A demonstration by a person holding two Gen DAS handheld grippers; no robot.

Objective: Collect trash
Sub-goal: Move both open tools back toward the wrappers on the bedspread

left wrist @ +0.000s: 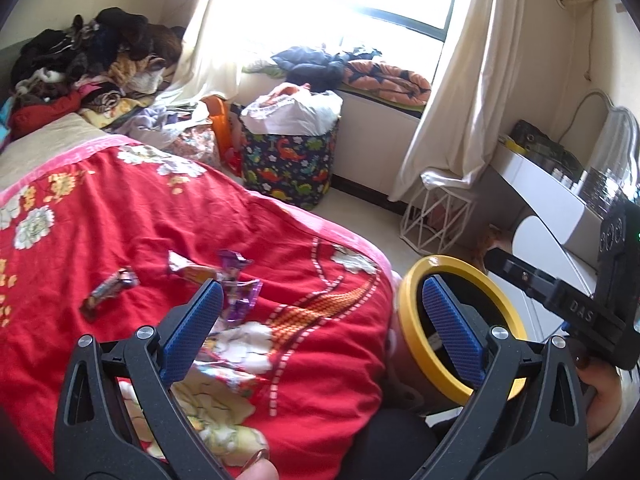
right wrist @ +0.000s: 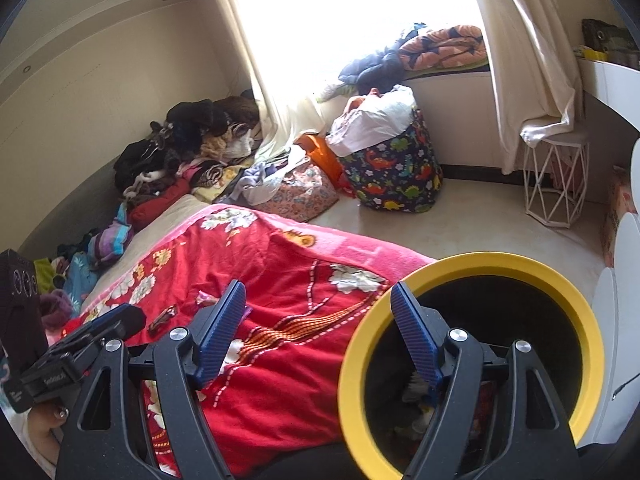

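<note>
Several wrappers lie on the red flowered blanket (left wrist: 120, 220): a purple wrapper (left wrist: 239, 292), an orange-silver wrapper (left wrist: 188, 270) and a dark candy bar wrapper (left wrist: 108, 292). A bin with a yellow rim (right wrist: 472, 264) stands beside the bed at the right, with some trash at its bottom; it also shows in the left wrist view (left wrist: 412, 292). My left gripper (left wrist: 320, 312) is open and empty above the blanket, its left finger close to the purple wrapper. My right gripper (right wrist: 316, 312) is open and empty over the blanket's edge and the bin's rim.
A dinosaur-print hamper (left wrist: 288, 164) stuffed with clothes stands on the floor by the window. Clothes are piled at the bed's far end (left wrist: 88, 56). A white wire stool (left wrist: 436, 216) and a white desk (left wrist: 548, 188) stand at the right.
</note>
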